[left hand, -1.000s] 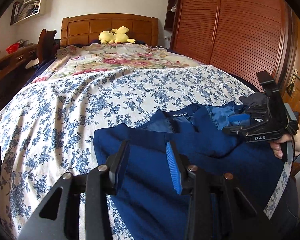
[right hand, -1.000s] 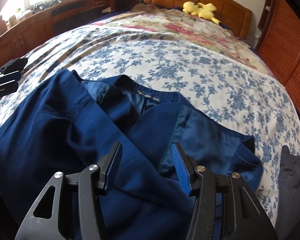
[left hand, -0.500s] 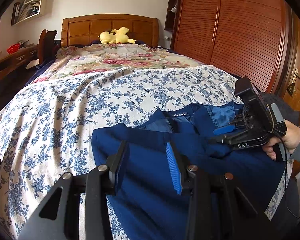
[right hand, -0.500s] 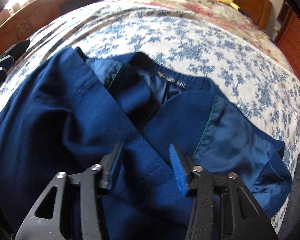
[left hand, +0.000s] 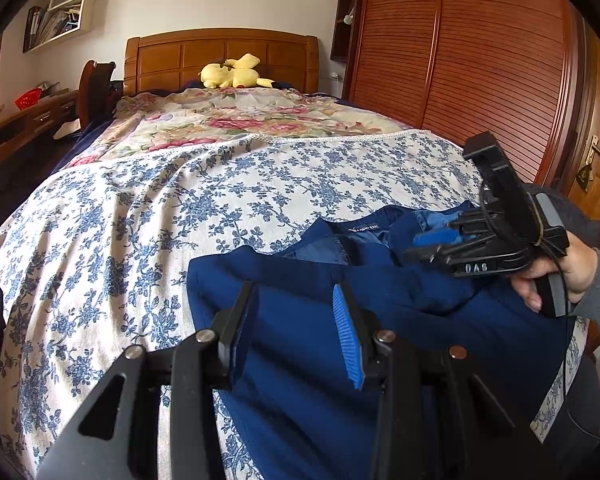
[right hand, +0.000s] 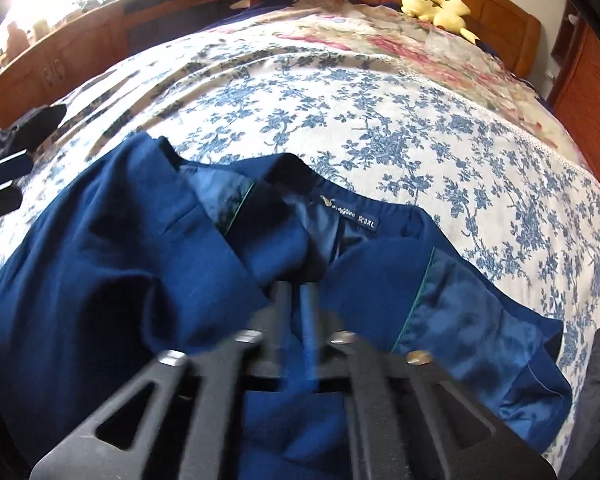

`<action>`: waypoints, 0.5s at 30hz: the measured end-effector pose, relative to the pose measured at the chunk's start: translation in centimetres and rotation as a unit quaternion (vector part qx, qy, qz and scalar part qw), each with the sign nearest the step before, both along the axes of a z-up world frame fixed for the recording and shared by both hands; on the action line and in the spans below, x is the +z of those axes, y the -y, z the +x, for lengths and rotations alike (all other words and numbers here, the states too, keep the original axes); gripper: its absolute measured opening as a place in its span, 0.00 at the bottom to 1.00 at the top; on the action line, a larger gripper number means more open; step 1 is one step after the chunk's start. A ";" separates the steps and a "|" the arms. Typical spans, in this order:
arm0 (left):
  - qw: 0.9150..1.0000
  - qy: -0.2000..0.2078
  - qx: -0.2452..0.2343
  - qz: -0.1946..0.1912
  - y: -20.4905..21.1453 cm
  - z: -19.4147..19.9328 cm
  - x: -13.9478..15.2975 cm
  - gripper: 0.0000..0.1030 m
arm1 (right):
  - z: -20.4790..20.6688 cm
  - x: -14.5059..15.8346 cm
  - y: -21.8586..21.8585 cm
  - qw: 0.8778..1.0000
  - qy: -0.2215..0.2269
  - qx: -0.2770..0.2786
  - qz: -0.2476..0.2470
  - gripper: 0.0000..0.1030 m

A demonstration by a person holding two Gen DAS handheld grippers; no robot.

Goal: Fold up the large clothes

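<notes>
**Left wrist view: navy jacket lying across the near end of the bed, both grippers over it**

The navy jacket [left hand: 300, 400] is lying front-up on the blue-flowered bedspread [left hand: 140, 220], at the near right of the bed. Its collar is pointing toward the far headboard [left hand: 220, 56] and its front is falling open, showing the satin lining. The left gripper [left hand: 296, 336] is hovering over the jacket's near left shoulder. Its jaws are standing apart, with nothing pressed between the pads. At the right, a person's hand [left hand: 560, 276] is holding the right gripper [left hand: 424, 246], which is pointing left and down at the collar area.

In the right wrist view, the right gripper [right hand: 296, 304] is dipping into the opening of the jacket [right hand: 100, 280], just near of the neck label [right hand: 350, 216] and between the two front panels. Its jaws have just been opening, yet in this blurred picture the fingers are sitting close together. Whether a fold of cloth is caught between them I cannot tell.

A yellow plush toy [left hand: 232, 74] is lying against the headboard, and a slatted wooden wardrobe [left hand: 480, 60] is filling the right side.
</notes>
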State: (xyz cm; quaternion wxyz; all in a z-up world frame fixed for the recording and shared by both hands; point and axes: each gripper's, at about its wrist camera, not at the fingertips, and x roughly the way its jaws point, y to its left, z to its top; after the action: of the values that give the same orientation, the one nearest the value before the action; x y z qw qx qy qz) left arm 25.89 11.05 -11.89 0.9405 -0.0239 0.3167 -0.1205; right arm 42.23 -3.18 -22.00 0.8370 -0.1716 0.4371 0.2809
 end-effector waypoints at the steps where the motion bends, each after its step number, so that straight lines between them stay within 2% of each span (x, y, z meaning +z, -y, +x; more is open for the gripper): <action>1: 1.000 0.000 0.000 0.000 0.0 0.0 0.0 0.36 | 0.1 -0.1 0.0 1.000 -0.004 0.001 0.009 0.56; 2: 1.000 0.000 -0.001 0.000 0.0 0.0 0.0 0.36 | 0.1 -0.3 -0.1 1.000 -0.012 0.007 0.020 0.56; 4: 1.000 -0.002 -0.001 0.000 0.1 0.0 -0.1 0.36 | 0.1 -1.2 -0.7 1.000 -0.025 0.011 0.003 0.57; 6: 1.000 -0.004 -0.003 0.000 0.2 0.0 -0.1 0.36 | 0.1 -2.4 -1.1 0.998 -0.058 0.022 -0.007 0.57; 8: 1.000 -0.004 -0.004 0.001 0.3 0.0 -0.1 0.36 | -0.5 -2.6 -1.2 0.998 -0.050 0.035 -0.006 0.56; 9: 1.000 -0.004 -0.005 0.001 0.3 -0.1 -0.1 0.36 | -0.8 -2.7 -1.3 0.997 -0.054 0.046 -0.007 0.51; 11: 1.000 -0.003 -0.006 0.001 0.4 -0.1 -0.1 0.36 | -1.5 -2.8 -1.8 0.995 -0.064 0.076 -0.007 0.13; 12: 1.000 -0.003 -0.006 0.001 0.5 -0.1 -0.1 0.36 | -2.0 -2.7 -2.2 0.994 -0.055 0.089 -0.018 0.05; 15: 1.000 -0.002 -0.006 0.001 0.5 -0.2 0.1 0.36 | -2.8 -1.9 -3.0 0.994 -0.018 0.100 -0.045 0.03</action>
State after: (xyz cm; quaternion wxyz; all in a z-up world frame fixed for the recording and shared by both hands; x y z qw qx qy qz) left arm 25.73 10.55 -11.84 0.9391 -0.0212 0.3188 -0.1261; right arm 39.44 -0.19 -23.91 0.7880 -0.2473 0.4448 0.3464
